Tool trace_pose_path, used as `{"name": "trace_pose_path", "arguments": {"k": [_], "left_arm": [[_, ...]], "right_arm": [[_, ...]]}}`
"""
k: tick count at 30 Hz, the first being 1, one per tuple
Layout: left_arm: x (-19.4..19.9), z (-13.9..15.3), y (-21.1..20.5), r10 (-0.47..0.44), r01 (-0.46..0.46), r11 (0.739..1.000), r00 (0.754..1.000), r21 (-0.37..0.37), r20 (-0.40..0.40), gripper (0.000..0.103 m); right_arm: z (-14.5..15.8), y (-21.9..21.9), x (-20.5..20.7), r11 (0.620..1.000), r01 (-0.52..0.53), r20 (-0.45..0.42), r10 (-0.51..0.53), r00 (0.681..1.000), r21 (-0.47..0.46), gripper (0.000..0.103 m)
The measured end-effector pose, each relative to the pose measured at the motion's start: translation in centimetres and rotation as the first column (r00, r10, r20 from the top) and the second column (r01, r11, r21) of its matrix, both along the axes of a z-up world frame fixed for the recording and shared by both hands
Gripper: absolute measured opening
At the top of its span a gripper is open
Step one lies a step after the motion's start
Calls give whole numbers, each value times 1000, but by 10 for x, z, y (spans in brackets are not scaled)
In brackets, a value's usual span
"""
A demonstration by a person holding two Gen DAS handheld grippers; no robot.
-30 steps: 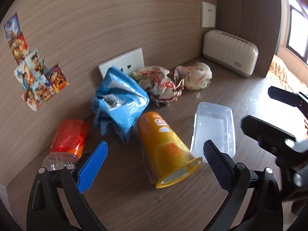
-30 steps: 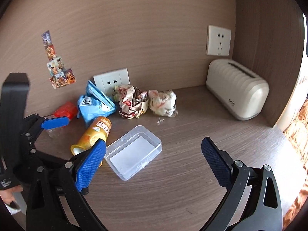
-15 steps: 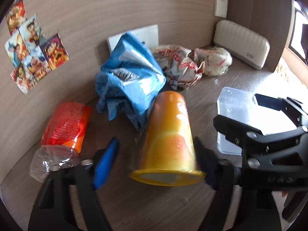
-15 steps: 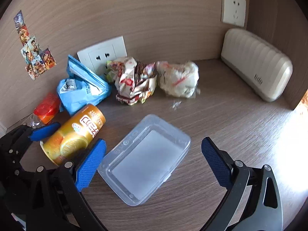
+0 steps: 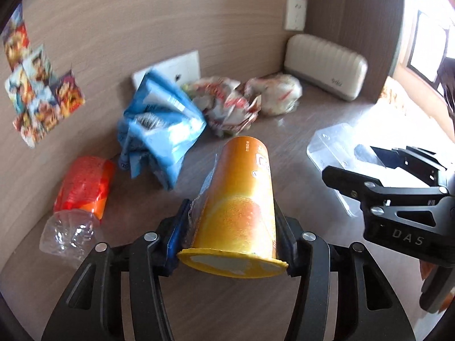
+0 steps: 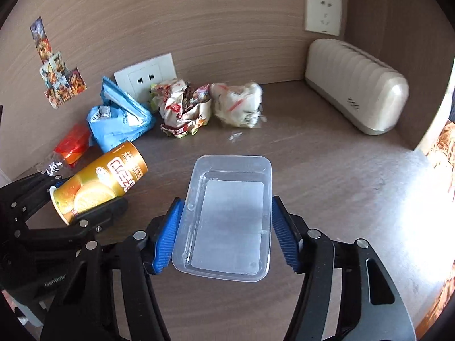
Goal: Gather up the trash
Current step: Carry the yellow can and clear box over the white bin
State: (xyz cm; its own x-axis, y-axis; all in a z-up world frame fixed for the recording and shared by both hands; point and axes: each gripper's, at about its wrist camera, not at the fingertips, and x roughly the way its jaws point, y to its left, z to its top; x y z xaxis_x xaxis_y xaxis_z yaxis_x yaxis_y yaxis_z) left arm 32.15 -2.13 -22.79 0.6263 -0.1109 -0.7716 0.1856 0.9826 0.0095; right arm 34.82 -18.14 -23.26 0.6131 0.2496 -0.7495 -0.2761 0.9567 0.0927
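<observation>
My left gripper (image 5: 231, 236) is shut on an orange paper cup (image 5: 241, 201) lying on its side, open rim toward me; it also shows in the right wrist view (image 6: 99, 182). My right gripper (image 6: 224, 236) straddles a clear plastic box (image 6: 227, 218), its blue pads (image 6: 167, 241) touching or nearly touching both long sides. Other trash lies along the wall: a blue bag (image 5: 159, 125), crumpled wrappers (image 5: 227, 108), a white wad (image 5: 278, 93) and a crushed bottle with an orange label (image 5: 79, 196).
A beige ribbed appliance (image 6: 355, 85) stands at the back right against the wall. Wall sockets (image 6: 148, 76) sit behind the trash. Stickers (image 5: 37, 91) are on the wall at left. The wooden desktop (image 6: 327, 176) continues to the right toward a bright edge.
My left gripper moved in and closed on the orange cup. My right gripper moved forward over the clear box and narrowed around it.
</observation>
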Motion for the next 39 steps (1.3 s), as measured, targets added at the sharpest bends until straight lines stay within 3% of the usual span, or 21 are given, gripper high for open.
{"name": "trace_pose_path", "arguments": {"k": [9,15,27,34,39], "left_arm": [[-12,30,-69,-139,139,990,989,8,56,53],[-39,38,-145,-289,291,957,955,-7,68,53],[-122,22,-295,-579,581,813,814,-42,38,53],[-162,-12,-356,-684,683,728,729,-57,-18,53],[-179,-45,-384,-722,720,692,689,-56,-61,53]], "right_arm": [[52,-72,-52,994,108,100,-108,989,11,62],[71,-138,-107,973,232,127,-232,964,18,62],[55,-245,-218,882,472,108,-469,877,1,62],[25,-290,-268,819,573,61,-572,818,1,62],[-11,-314,-285,782,623,7,-623,782,3,62]]}}
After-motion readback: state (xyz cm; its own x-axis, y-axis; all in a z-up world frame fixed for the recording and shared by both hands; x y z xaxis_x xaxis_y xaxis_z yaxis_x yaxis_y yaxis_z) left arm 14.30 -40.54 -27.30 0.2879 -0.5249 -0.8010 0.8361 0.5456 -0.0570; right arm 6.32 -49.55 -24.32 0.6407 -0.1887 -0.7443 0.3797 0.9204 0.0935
